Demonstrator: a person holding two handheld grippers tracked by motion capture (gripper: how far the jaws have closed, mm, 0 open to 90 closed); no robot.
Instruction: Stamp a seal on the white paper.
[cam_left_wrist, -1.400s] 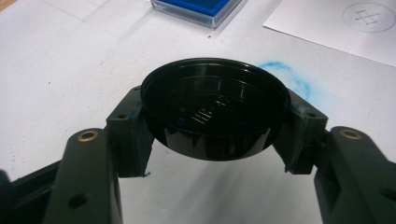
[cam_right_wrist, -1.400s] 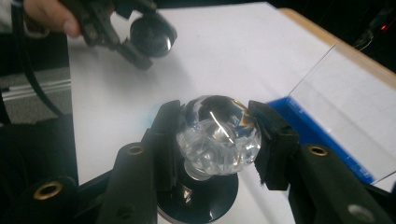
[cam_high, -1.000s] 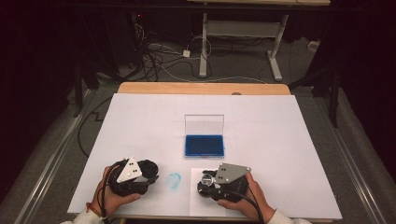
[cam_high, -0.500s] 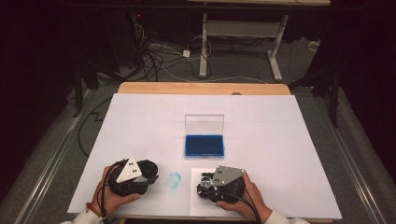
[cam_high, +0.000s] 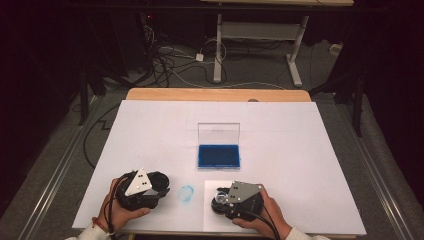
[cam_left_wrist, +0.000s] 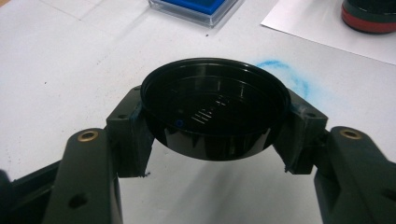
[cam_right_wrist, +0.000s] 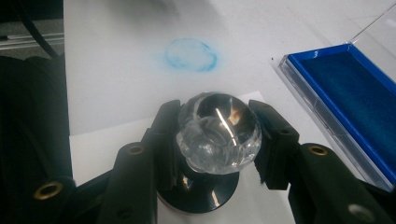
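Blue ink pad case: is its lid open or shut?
Open. The blue ink pad case has its clear lid standing upright behind the exposed blue pad.

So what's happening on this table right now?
A person holds a gripper in each hand. The left gripper is clamped on a round black cap. The right gripper grips the clear knob of a stamp standing on a paper sheet. An open blue ink pad sits beyond, with a blue smudge between the grippers.

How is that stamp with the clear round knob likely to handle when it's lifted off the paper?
The stamp's glossy rounded knob, clamped in the right gripper, probably slips easily. It looks rigid. Its wide black base likely keeps it from tipping on the paper sheet.
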